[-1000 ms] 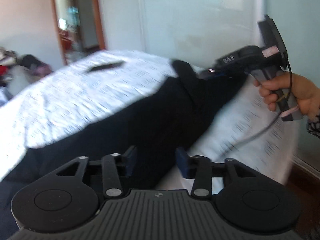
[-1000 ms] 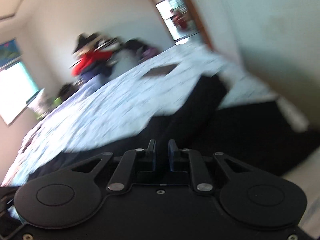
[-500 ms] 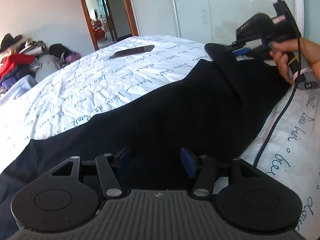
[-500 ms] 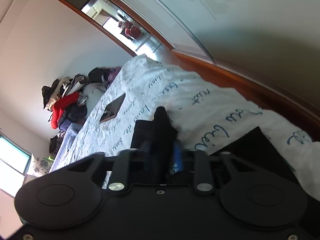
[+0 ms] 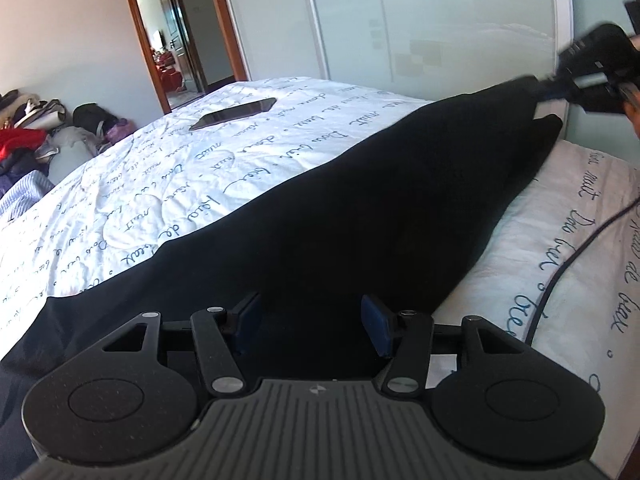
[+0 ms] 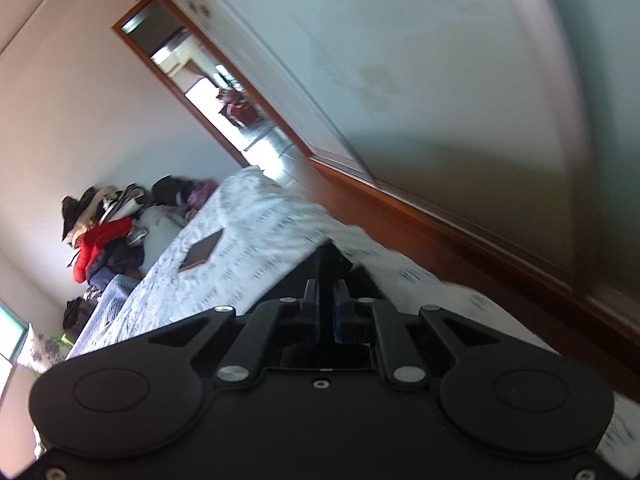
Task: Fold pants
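Left wrist view | black fabric pants [image 5: 360,216] stretched across white script-printed bed [image 5: 200,184] | left gripper [image 5: 312,324] fingers wide, empty, over the pants | right gripper [image 6: 326,292] fingers clamped on pants' far end, lifted off bed.

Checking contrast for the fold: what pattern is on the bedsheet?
White bedsheet with dark blue handwritten script; clearest in the left wrist view.

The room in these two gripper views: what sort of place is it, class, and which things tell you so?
Most likely a home bedroom. A bed with a white script-printed cover holds the black pants, clothes are heaped beside it, and large sliding wardrobe-style doors line the wall.
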Tool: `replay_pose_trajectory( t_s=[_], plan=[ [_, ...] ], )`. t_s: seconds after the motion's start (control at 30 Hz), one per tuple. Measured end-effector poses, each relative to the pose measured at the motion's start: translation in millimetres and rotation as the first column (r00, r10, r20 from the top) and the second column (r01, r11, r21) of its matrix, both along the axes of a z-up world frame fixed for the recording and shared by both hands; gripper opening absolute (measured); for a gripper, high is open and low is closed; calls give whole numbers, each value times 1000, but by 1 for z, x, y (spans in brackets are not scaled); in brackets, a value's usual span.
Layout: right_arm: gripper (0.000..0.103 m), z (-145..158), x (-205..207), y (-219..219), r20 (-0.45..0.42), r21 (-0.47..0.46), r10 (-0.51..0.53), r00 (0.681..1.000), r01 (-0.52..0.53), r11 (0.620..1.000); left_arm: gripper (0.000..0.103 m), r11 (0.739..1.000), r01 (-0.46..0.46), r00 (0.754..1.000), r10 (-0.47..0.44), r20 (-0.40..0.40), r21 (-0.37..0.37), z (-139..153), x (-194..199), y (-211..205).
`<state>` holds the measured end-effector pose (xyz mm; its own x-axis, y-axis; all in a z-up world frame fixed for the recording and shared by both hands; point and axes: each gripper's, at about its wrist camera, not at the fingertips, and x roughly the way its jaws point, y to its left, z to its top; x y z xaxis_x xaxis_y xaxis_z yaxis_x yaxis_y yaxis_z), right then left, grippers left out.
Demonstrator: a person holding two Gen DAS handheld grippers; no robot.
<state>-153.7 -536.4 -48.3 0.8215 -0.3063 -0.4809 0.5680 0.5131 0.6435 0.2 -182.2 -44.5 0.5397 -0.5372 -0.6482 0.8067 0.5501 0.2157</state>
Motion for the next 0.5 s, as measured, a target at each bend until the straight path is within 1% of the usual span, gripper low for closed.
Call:
replay_pose_trajectory(
  t_s=[0.17,0.3,0.37,0.43,0.5],
  plan=[
    [7,-15,-10,4,-19,26,-15,1000,15,1000,59,1000,13,1000,-13,-4,-1,4,-4,0],
    [7,-17,-9,6,-51,-10,-13,999,13,1000,60,1000,13,1000,-13,-8,-14,8,-4,-1],
    [7,-17,-11,5,-41,-1,-11,999,11,1000,60,1000,6,1000,-6,-15,-28,10,-2,-3],
    [7,-13,-11,5,-28,-22,-4,1000,4,1000,60,999,2,1000,-2,-22,-34,11,-1,-5],
    [7,-8,-17,6,10,-35,-9,1000,9,999,60,999,1,999,-2,-32,-36,12,0,-9]
  ],
)
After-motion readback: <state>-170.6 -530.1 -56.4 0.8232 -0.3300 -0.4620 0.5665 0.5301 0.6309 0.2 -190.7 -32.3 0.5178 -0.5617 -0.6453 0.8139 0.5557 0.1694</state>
